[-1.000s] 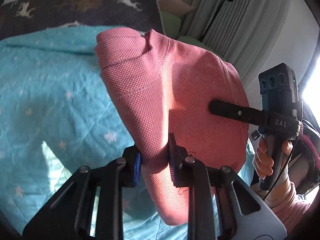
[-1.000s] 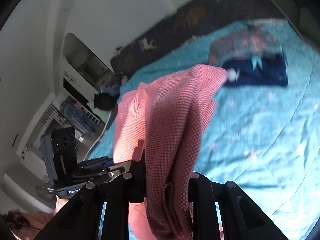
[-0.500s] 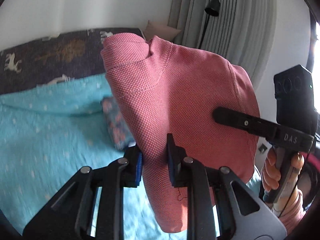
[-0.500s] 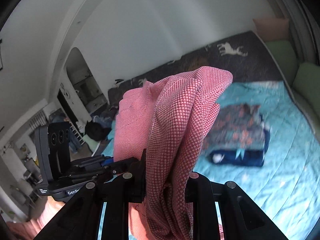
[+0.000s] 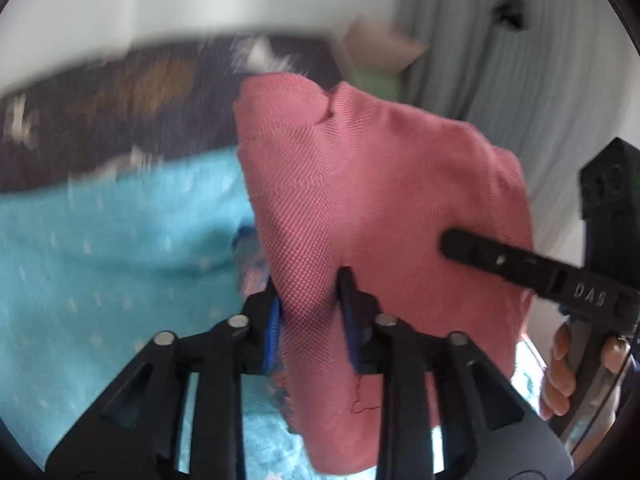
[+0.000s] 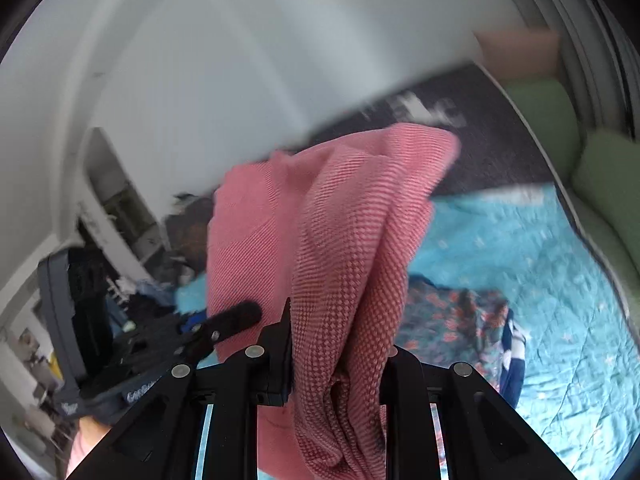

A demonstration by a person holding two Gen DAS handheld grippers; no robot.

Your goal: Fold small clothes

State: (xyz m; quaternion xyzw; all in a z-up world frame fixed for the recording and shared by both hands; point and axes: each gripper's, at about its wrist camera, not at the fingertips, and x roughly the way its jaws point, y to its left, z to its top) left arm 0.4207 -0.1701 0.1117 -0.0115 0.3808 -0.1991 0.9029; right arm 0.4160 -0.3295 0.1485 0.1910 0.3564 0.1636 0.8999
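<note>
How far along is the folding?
Done: a floral and a navy piece lie stacked on the teal bedspread. In hand: the pink garment, bunched and held in the air between the left gripper and right gripper. Left: setting it down.

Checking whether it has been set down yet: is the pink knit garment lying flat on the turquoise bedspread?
No: the pink knit garment hangs in the air, pinched by the right gripper, above the turquoise bedspread.
</note>
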